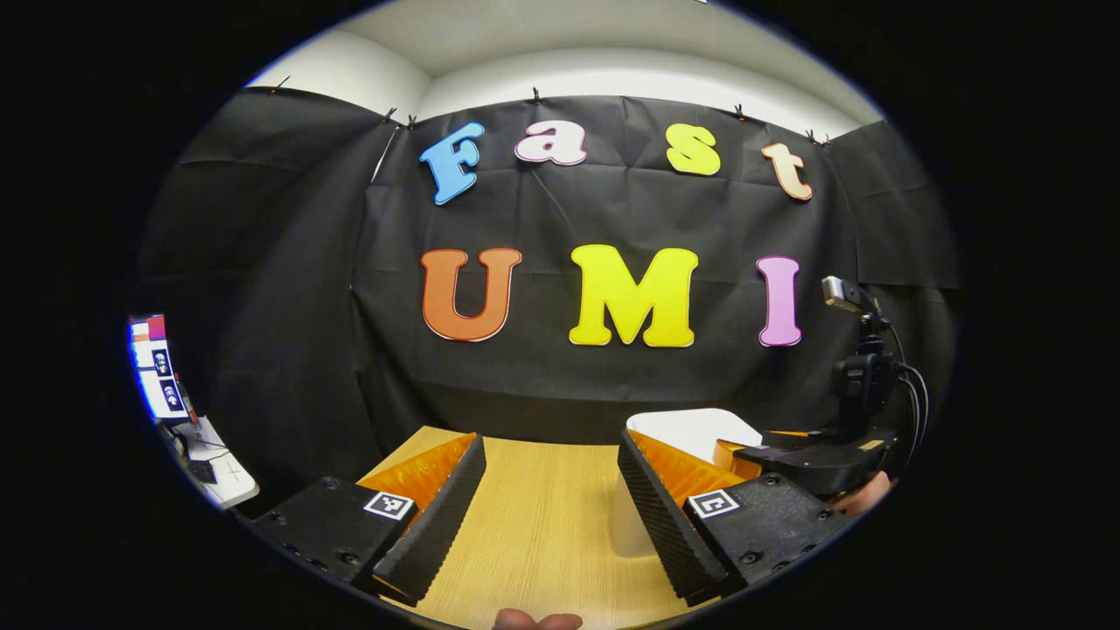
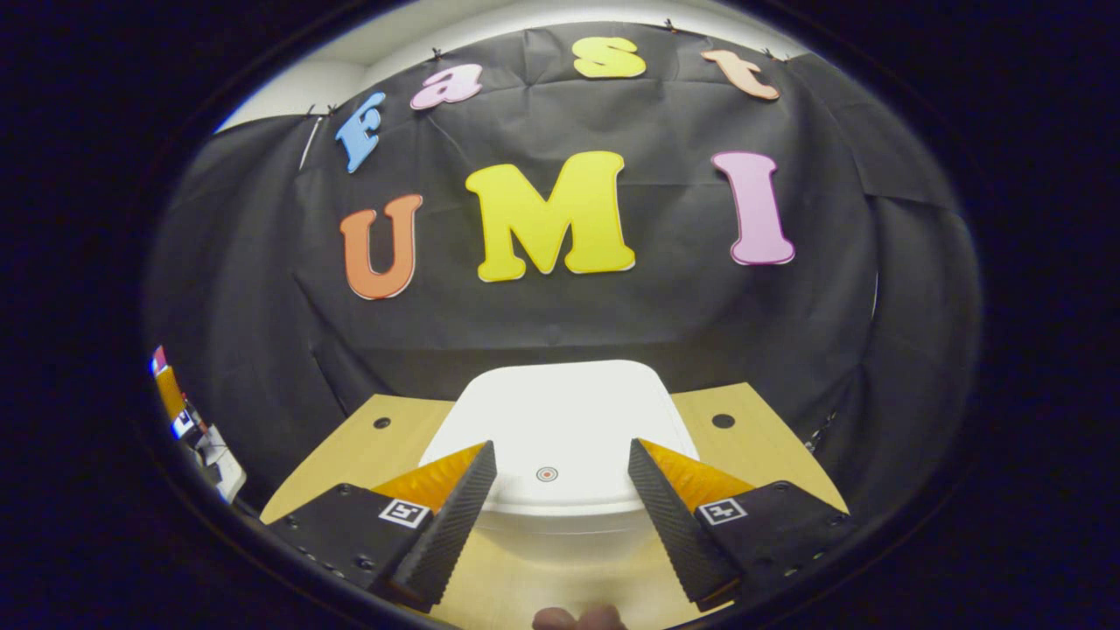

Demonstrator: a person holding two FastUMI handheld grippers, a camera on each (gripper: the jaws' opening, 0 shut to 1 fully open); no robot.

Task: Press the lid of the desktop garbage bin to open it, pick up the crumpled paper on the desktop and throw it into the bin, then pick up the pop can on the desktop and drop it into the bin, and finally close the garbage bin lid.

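A white desktop garbage bin stands on the wooden desk, its lid down, with a small round red mark near the lid's front edge. My right gripper hangs open just above and in front of that lid, one finger on each side of the mark. In the left gripper view, my left gripper is open over bare wood, and the bin sits to its right, partly hidden behind the right finger. Farther right, the other gripper hovers over the bin, a hand holding it.
The wooden desk runs back to the black cloth wall. Two small dark holes mark the desk on either side of the bin. At the far left stand a lit screen and a white side table.
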